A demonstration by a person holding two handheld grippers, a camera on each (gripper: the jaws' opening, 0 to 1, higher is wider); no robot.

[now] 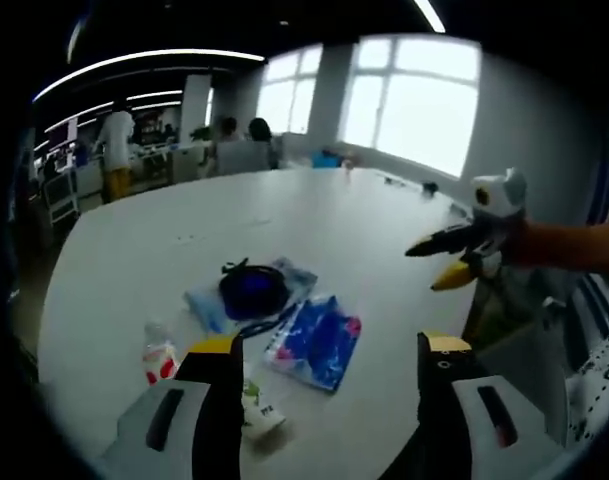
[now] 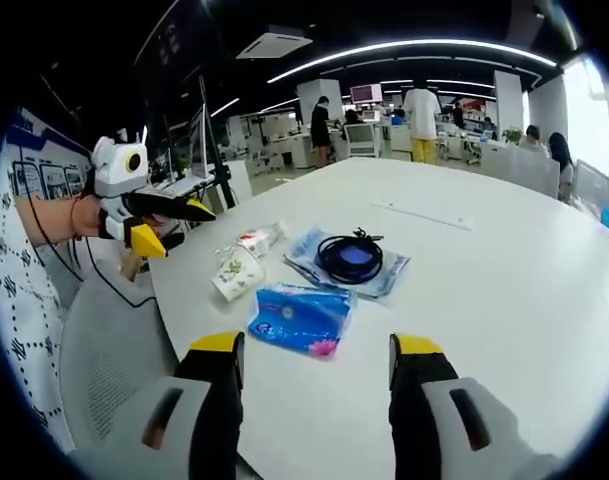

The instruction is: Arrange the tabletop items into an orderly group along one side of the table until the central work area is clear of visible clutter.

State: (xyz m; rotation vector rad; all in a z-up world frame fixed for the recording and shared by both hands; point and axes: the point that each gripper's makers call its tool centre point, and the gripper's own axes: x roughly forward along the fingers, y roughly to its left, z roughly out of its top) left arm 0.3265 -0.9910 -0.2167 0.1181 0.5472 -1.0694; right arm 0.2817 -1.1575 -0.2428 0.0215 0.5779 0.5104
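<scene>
left gripper [image 1: 329,350] parted, raised | right gripper [image 2: 314,350] parted, raised | table [image 2: 484,290]

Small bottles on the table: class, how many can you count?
2. A red-labelled bottle lies beside the coiled cable's bag; a green-labelled bottle lies nearer the table edge. Others may be hidden.
</scene>
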